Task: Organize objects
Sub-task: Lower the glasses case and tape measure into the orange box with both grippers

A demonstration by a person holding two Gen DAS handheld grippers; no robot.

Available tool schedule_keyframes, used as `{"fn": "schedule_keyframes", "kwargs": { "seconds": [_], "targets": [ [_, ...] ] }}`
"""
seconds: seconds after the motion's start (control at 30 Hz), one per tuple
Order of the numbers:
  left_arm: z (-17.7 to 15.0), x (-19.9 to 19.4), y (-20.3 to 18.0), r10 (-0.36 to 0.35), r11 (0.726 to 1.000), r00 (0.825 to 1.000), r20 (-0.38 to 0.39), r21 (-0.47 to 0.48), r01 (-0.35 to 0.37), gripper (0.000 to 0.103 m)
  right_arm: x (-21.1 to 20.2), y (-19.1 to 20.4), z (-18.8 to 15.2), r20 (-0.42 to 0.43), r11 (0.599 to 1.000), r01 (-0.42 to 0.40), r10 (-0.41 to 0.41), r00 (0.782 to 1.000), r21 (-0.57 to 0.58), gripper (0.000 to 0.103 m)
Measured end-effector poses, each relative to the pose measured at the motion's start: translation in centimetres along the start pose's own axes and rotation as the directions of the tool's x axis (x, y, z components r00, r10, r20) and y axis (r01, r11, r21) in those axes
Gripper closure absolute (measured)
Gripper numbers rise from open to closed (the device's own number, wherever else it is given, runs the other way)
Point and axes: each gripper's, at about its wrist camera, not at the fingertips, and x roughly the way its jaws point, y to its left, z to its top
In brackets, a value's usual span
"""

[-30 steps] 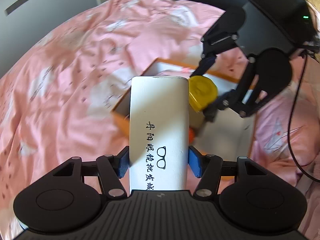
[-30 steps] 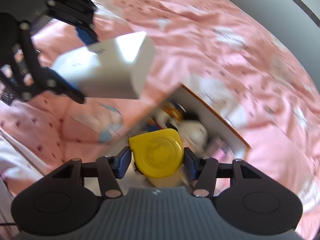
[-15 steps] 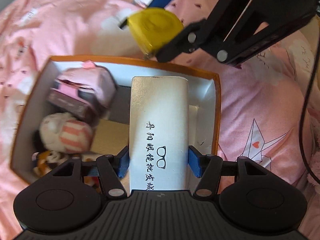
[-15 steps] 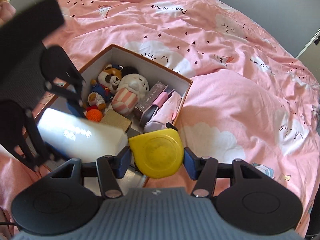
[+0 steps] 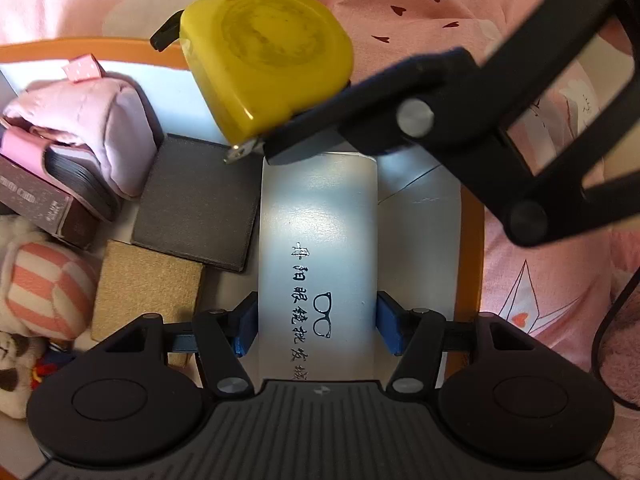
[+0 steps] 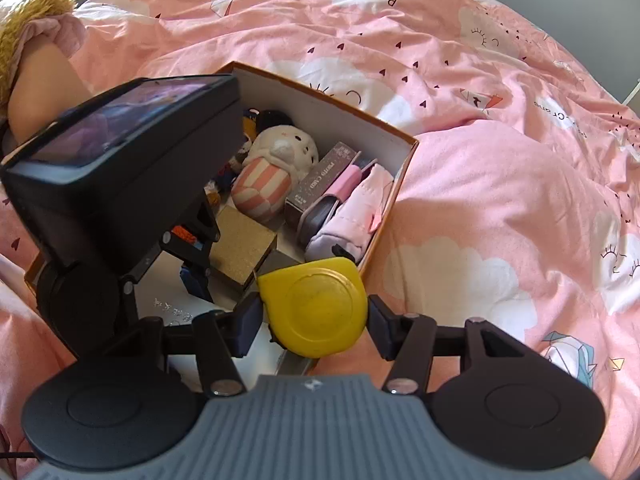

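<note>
Both grippers loaded over the orange-rimmed box on the bed.

The left gripper had its fingers clamped on a white glasses case, which sat low in the box's right side beside a dark pad. The right gripper had its fingers clamped on a yellow tape measure, above the box's near corner.

Both views are brightly lit by hard daylight. Glare is thrown across the white glasses case, washing out its middle. Sharp shadows are cast inside the box. Strong fisheye bending and dark vignetting are seen at the corners. Little motion blur is present.
</note>
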Motion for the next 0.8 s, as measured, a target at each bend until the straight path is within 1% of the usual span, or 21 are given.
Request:
{"fn": "schedule_keyframes", "kwargs": {
  "seconds": [0.1,0.2,0.27,0.3,0.4,0.57,0.67,0.73,0.8],
  "targets": [
    [-0.4,0.6,0.8,-0.054,0.998,0.998,0.01,-0.023,0.054,0.035,0.4,-0.1,0.0,-0.006,1.0,0.001,-0.001,1.0,0.004,0.045],
    [-0.9,1.1,1.5,-0.082,0.995,0.996,0.026,-0.056,0.083,0.03,0.5,-0.1,0.1,-0.01,1.0,0.003,-0.003,1.0,0.004,0.045],
    [-1.3,1.2,1.7,-0.112,0.992,0.993,0.033,-0.061,0.114,0.028,0.6,0.0,0.2,-0.013,1.0,0.003,-0.003,1.0,-0.001,0.045],
    [-1.6,1.2,1.6,-0.106,0.993,0.994,0.036,-0.055,0.108,0.027,0.6,0.1,0.3,-0.014,1.0,0.001,-0.001,1.0,-0.005,0.045],
    [-2.3,0.9,1.3,-0.088,0.995,0.995,0.038,-0.051,0.09,0.027,0.7,0.5,0.3,-0.016,1.0,-0.009,0.009,1.0,-0.014,0.045],
    [-4.8,-2.1,0.7,-0.01,0.999,0.997,0.082,-0.034,0.013,0.028,0.8,1.3,0.5,-0.014,0.999,-0.045,0.045,0.999,-0.021,0.045],
    [-7.1,-4.2,0.3,0.065,0.998,0.994,0.087,-0.029,-0.062,0.028,1.3,2.1,0.7,-0.025,0.996,-0.081,0.08,0.996,-0.024,0.045],
    [-8.6,-5.4,-0.1,0.137,0.99,0.987,0.085,-0.035,-0.134,0.028,2.0,2.7,0.9,-0.046,0.993,-0.117,0.116,0.992,-0.015,0.045],
    [-10.2,-6.4,-0.4,0.193,0.98,0.977,0.086,-0.057,-0.188,0.028,3.0,3.2,1.2,-0.072,0.987,-0.161,0.161,0.984,0.009,0.045]
  ]
}}
